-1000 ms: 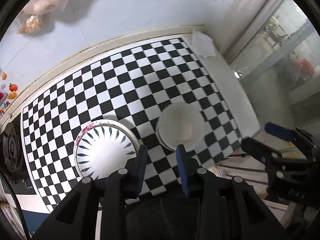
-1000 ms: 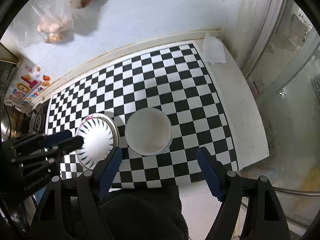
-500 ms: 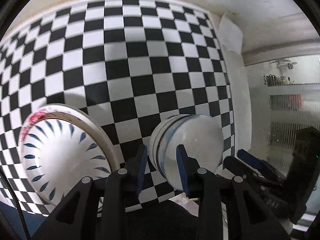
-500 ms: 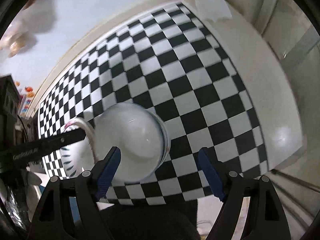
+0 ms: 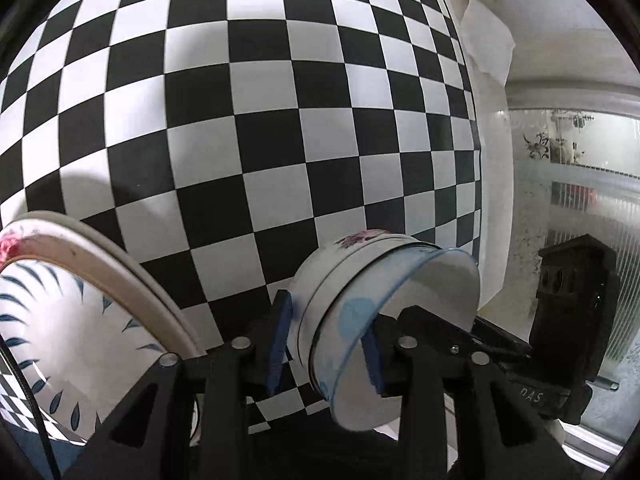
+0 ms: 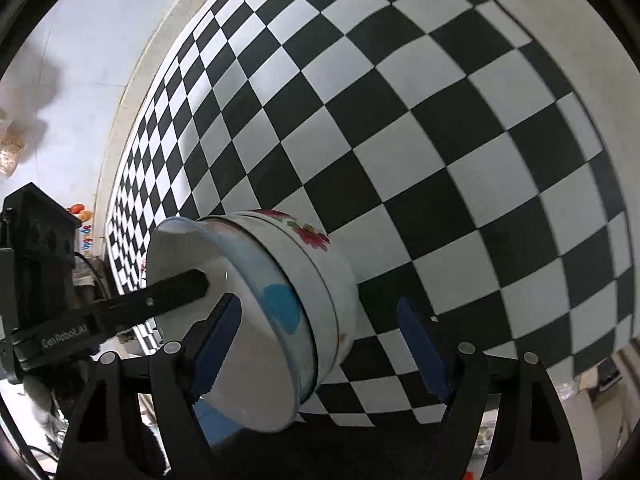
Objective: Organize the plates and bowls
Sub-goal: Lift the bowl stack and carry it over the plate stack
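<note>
While the left wrist view is tilted steeply over the black-and-white checkered countertop, the left gripper straddles the rim of the white nested bowl stack with pink flowers and blue blotches, one finger inside, one outside, jaws narrowed, though I can't tell if they're really clamping. A white plate with blue leaf marks sits just beside it. Over in the right wrist view, the right gripper hangs wide open around the same stack, pitched down. My worry: grabbing only the top bowl's rim could let the nested ones slip apart.
</note>
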Action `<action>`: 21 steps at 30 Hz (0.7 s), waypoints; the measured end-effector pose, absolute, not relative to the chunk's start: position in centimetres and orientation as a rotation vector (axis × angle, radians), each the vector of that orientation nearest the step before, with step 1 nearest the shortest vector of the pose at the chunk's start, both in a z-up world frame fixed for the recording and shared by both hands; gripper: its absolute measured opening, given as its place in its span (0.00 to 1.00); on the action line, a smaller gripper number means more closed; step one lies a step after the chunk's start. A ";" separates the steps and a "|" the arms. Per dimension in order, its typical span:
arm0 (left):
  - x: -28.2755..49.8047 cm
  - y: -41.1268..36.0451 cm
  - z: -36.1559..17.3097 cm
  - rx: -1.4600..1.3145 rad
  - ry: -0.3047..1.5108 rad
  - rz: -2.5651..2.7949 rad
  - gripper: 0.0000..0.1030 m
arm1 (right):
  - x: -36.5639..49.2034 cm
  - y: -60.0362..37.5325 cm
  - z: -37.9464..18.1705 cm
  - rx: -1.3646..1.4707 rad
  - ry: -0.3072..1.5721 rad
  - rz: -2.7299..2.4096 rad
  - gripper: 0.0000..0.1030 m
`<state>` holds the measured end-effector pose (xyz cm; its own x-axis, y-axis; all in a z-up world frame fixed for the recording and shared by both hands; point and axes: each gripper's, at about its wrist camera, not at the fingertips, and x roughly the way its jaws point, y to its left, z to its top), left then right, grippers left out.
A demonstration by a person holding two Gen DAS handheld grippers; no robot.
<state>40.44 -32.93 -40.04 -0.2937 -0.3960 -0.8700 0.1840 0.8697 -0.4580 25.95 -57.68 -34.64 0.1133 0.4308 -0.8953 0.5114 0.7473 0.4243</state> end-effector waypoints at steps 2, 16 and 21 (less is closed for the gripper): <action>40.6 -33.0 -40.3 -0.146 1.793 -0.574 0.32 | 26.1 -57.6 -35.3 0.817 1.505 -0.060 0.80; 39.9 -33.8 -41.8 -0.078 1.764 -0.647 0.34 | 27.6 -57.6 -38.5 0.851 1.451 0.019 0.58; 39.5 -33.8 -41.1 -0.038 1.738 -0.630 0.33 | 28.0 -56.2 -38.5 0.809 1.444 0.026 0.56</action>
<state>39.54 -33.84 -41.13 -0.2737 -0.3519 -0.8951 0.3033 0.8516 -0.4276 27.98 -56.21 -38.45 0.1748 0.4779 -0.8609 0.4471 0.7405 0.5018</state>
